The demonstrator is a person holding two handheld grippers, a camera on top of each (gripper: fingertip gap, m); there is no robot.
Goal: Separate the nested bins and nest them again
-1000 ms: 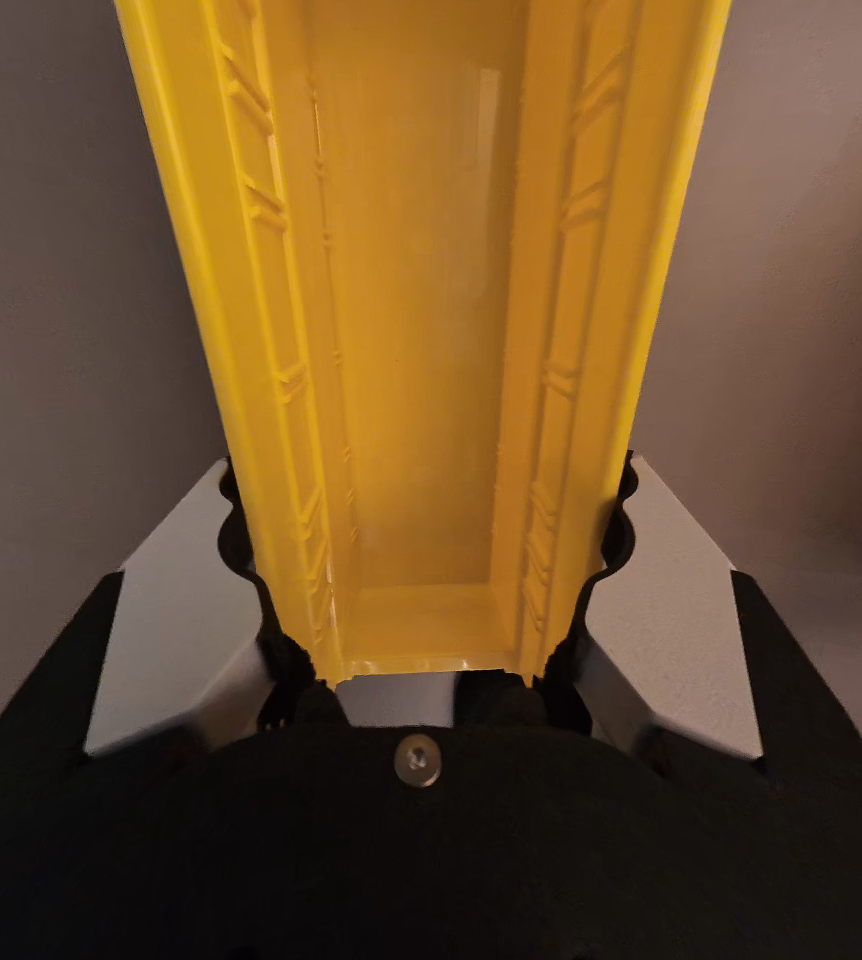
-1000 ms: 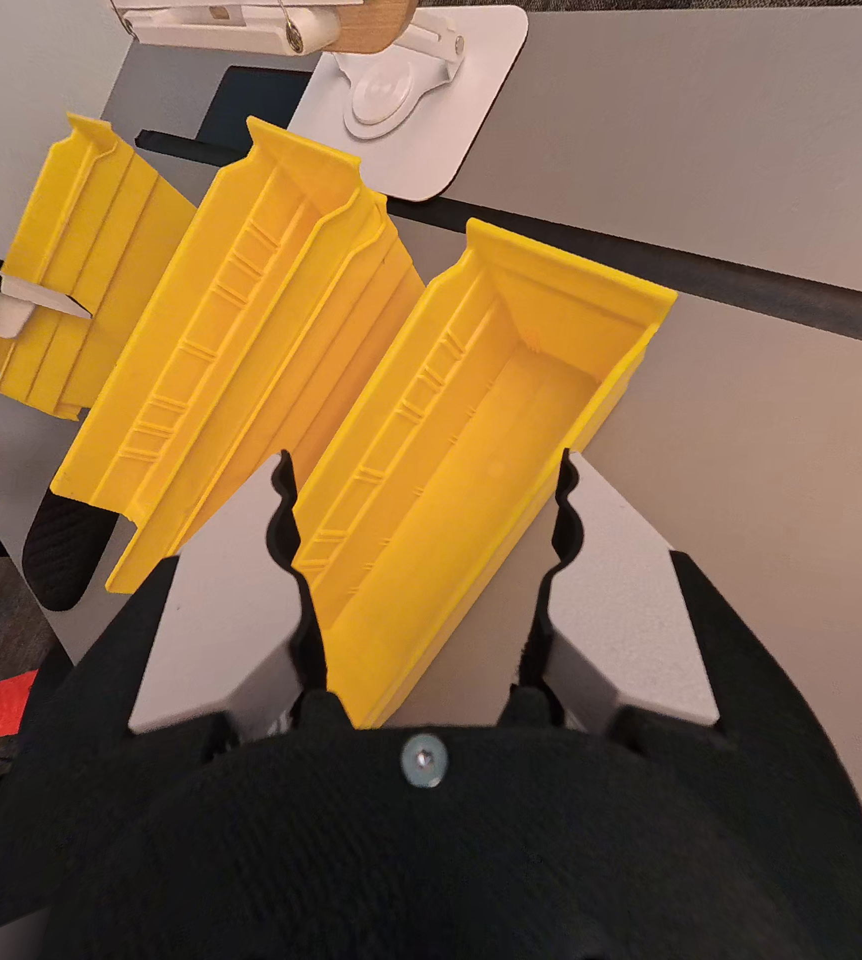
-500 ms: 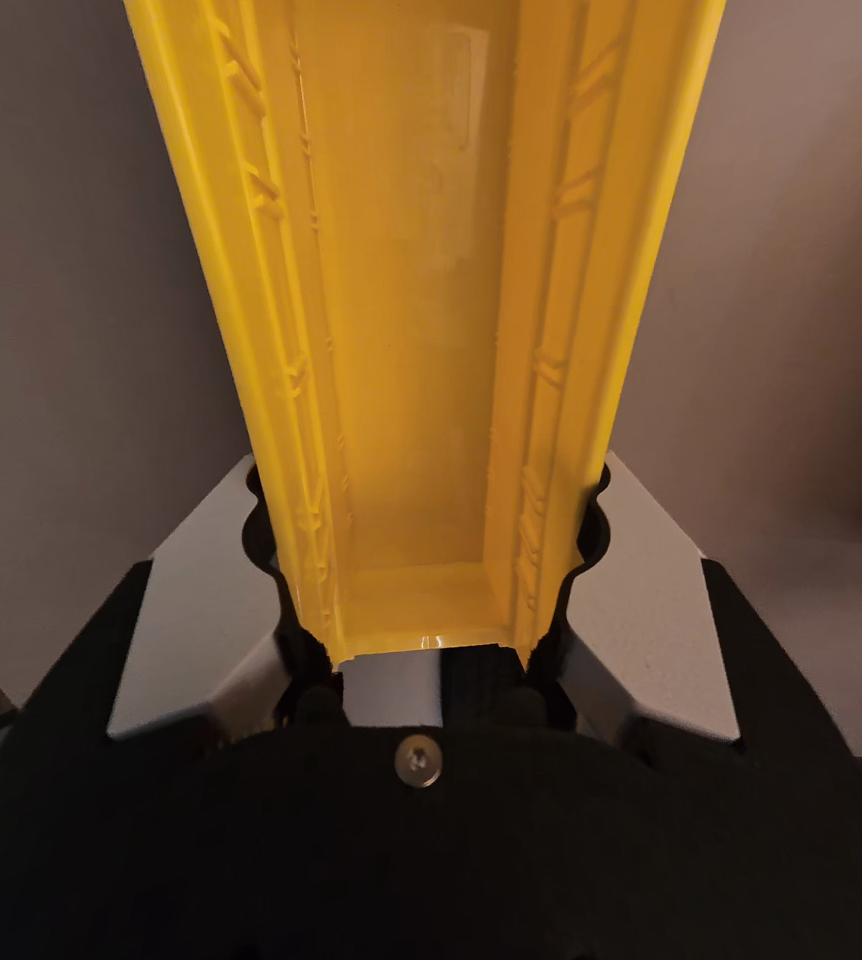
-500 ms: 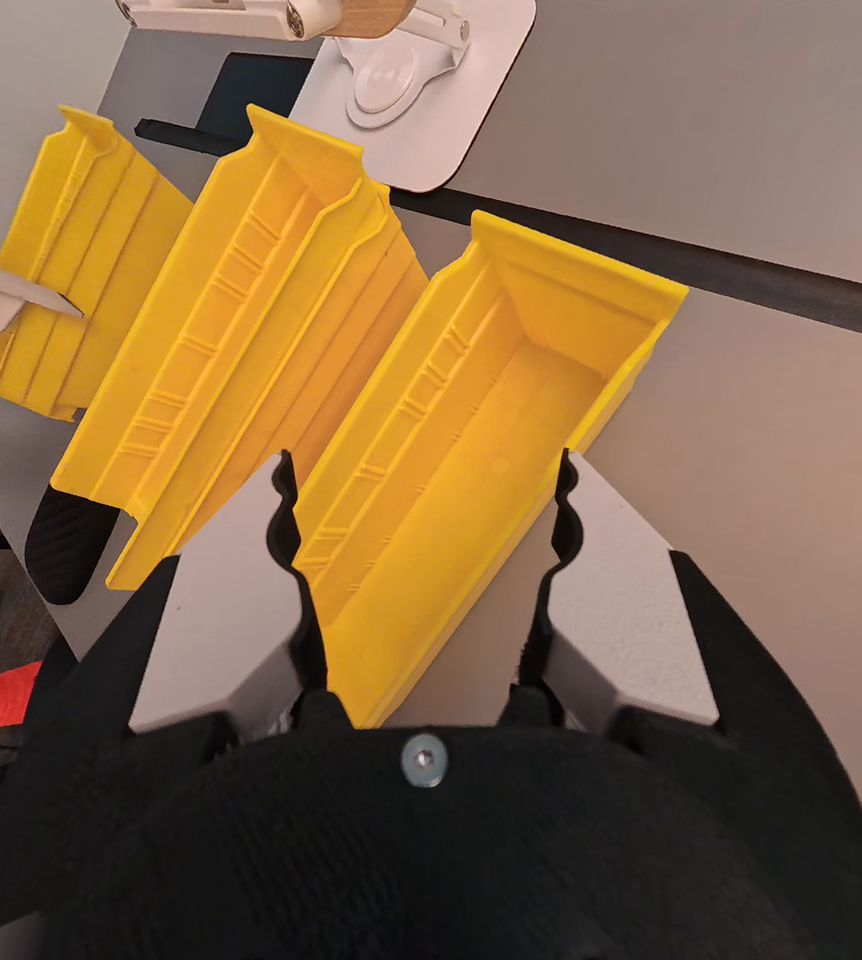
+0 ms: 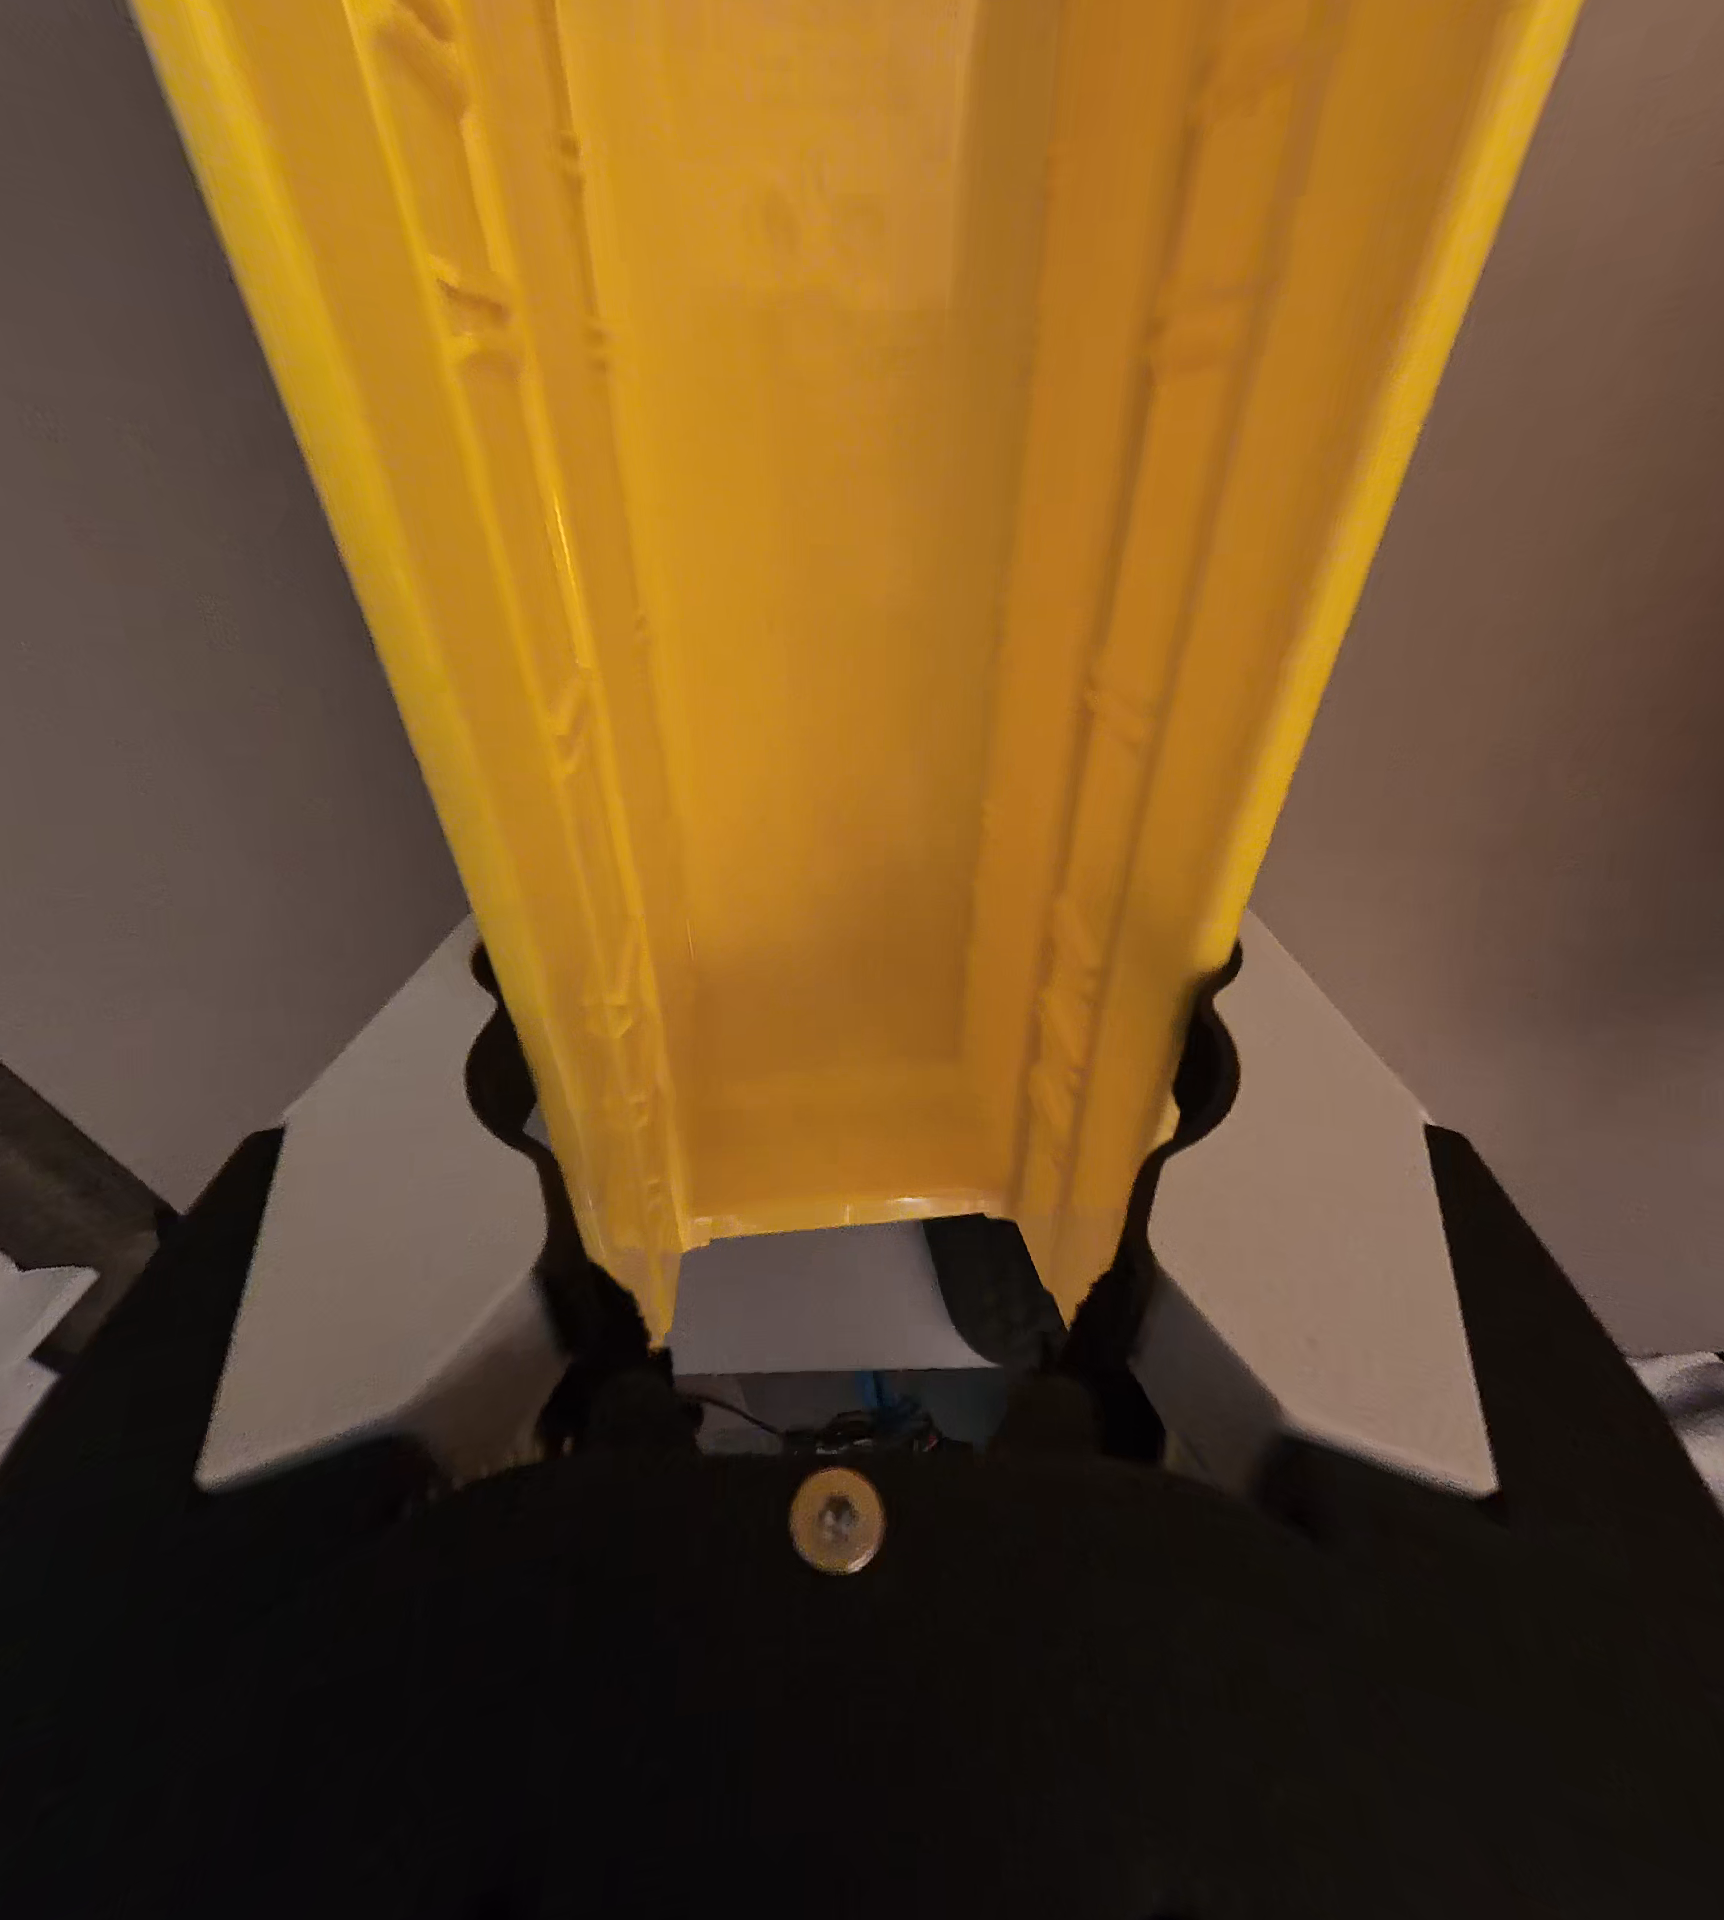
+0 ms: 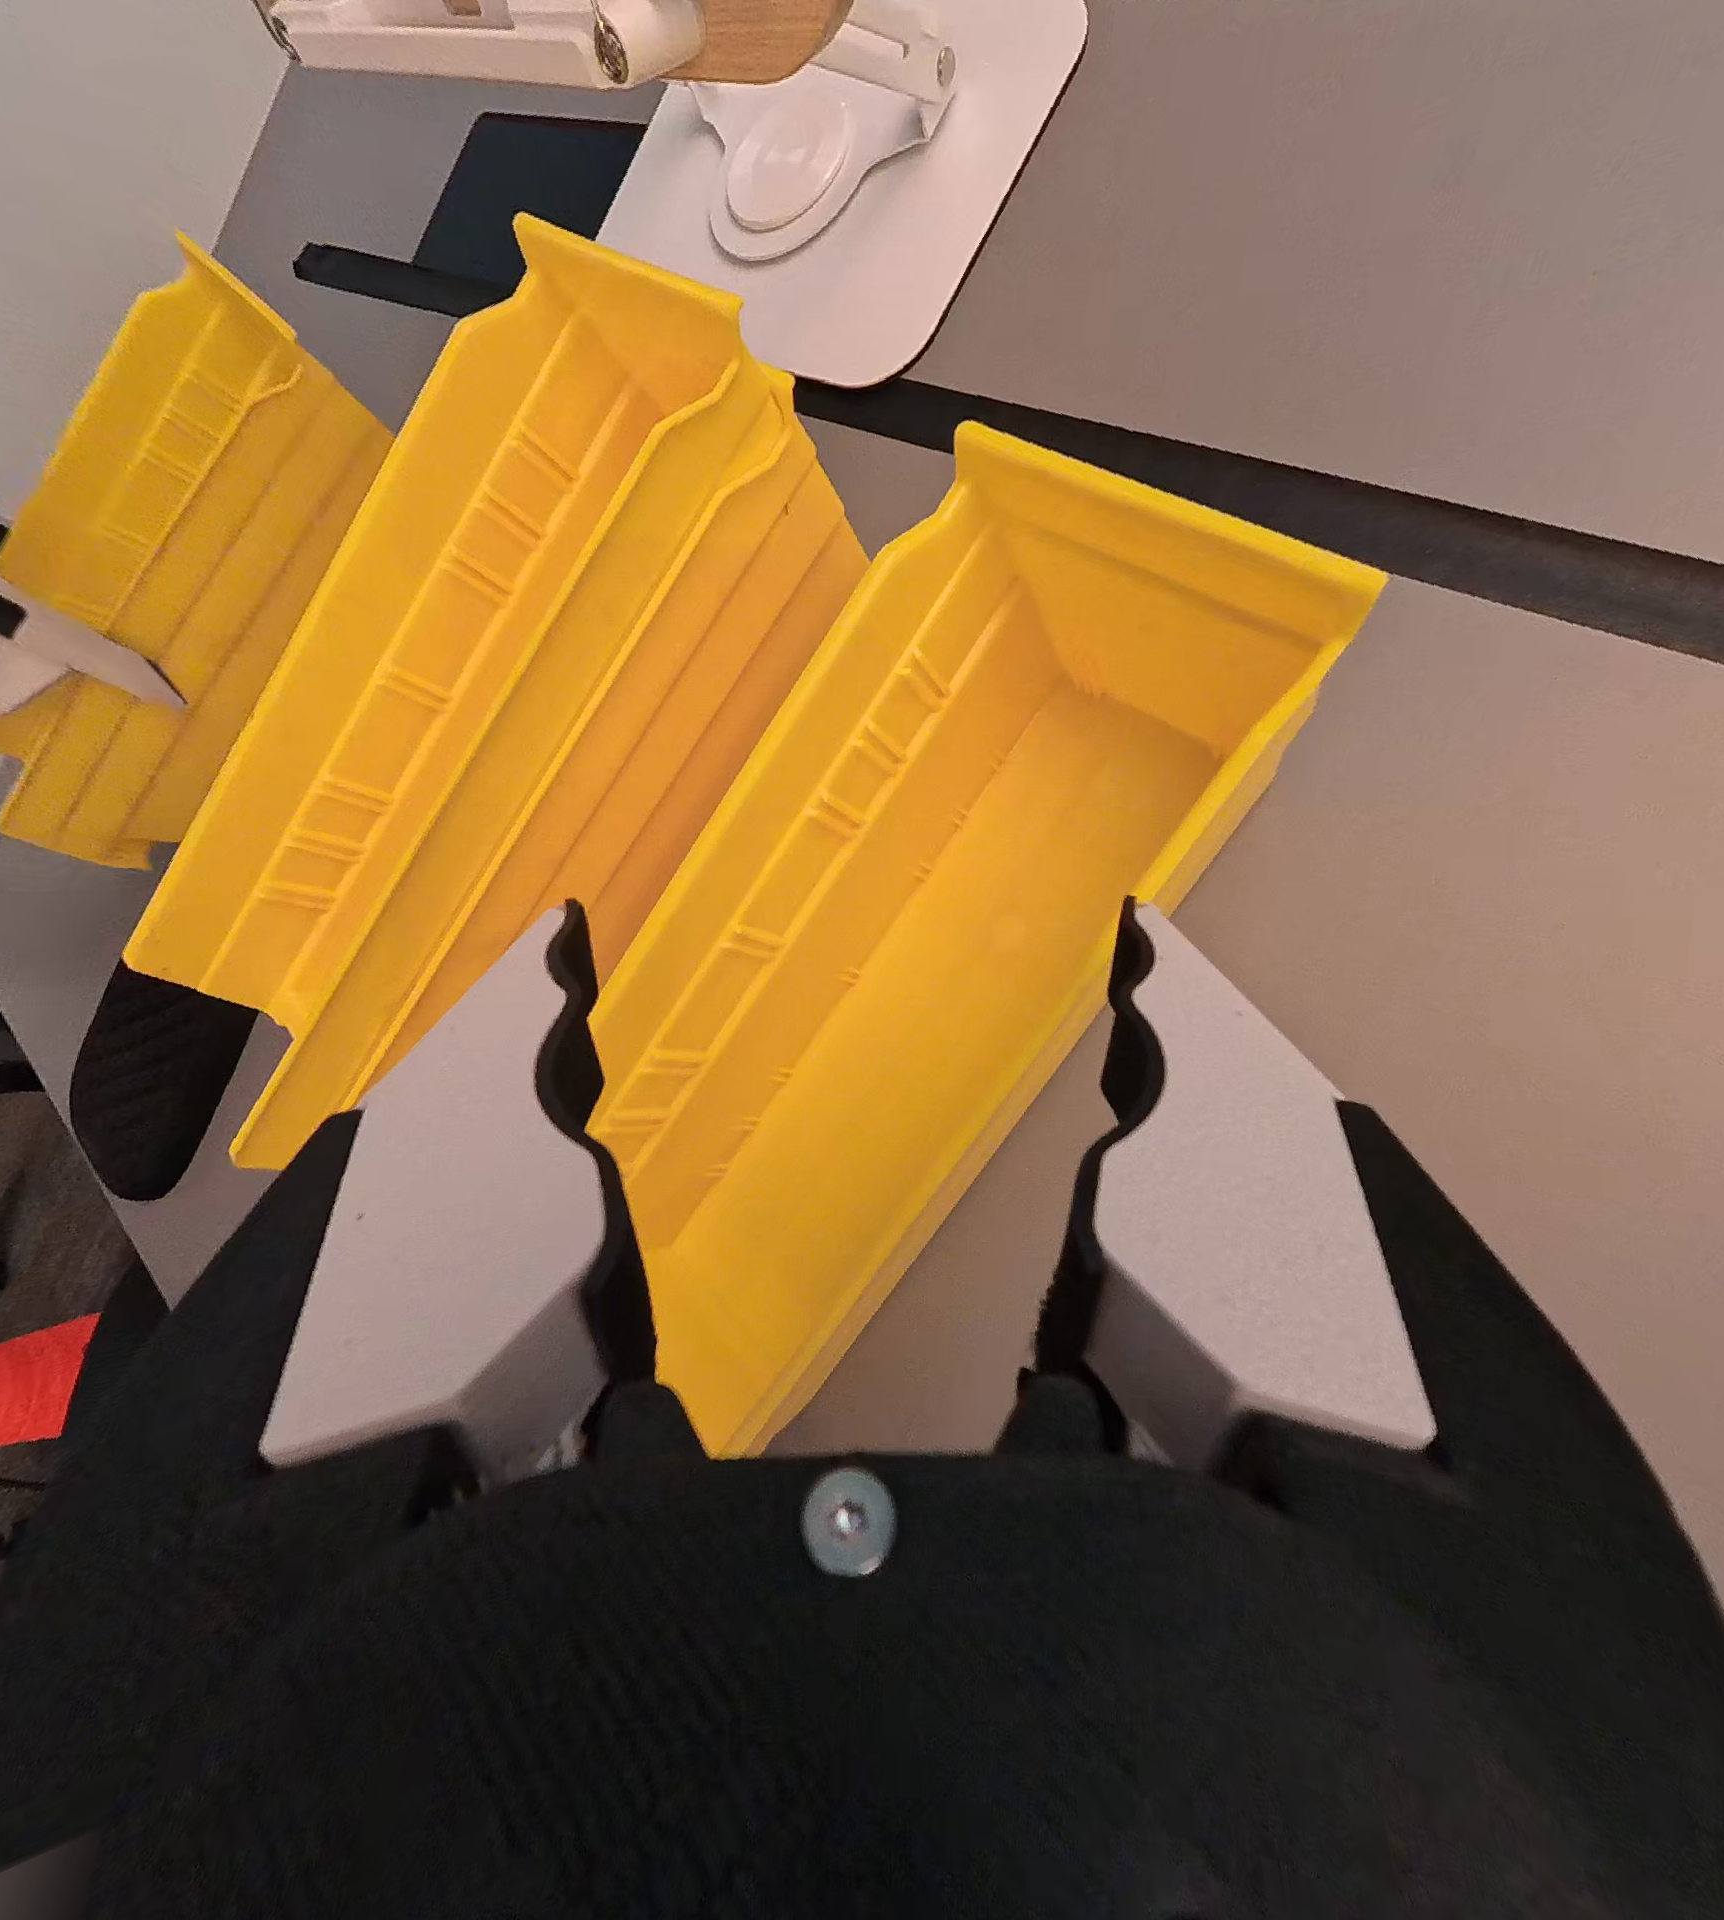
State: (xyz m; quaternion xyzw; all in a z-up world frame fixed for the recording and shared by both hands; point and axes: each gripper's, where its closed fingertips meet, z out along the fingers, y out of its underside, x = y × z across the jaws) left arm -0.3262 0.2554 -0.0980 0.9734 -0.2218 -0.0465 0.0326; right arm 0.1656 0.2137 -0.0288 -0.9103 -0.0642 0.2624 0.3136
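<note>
grey table | yellow bins | white stand base

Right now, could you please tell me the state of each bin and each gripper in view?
Left gripper: shut on a yellow bin, pads against both side walls.
Held yellow bin: lifted, empty.
Right gripper: open, straddling a bin without clamping it.
Right-hand yellow bin: single, empty, on the grey table.
Middle yellow bins: nested together, on the table.
</note>
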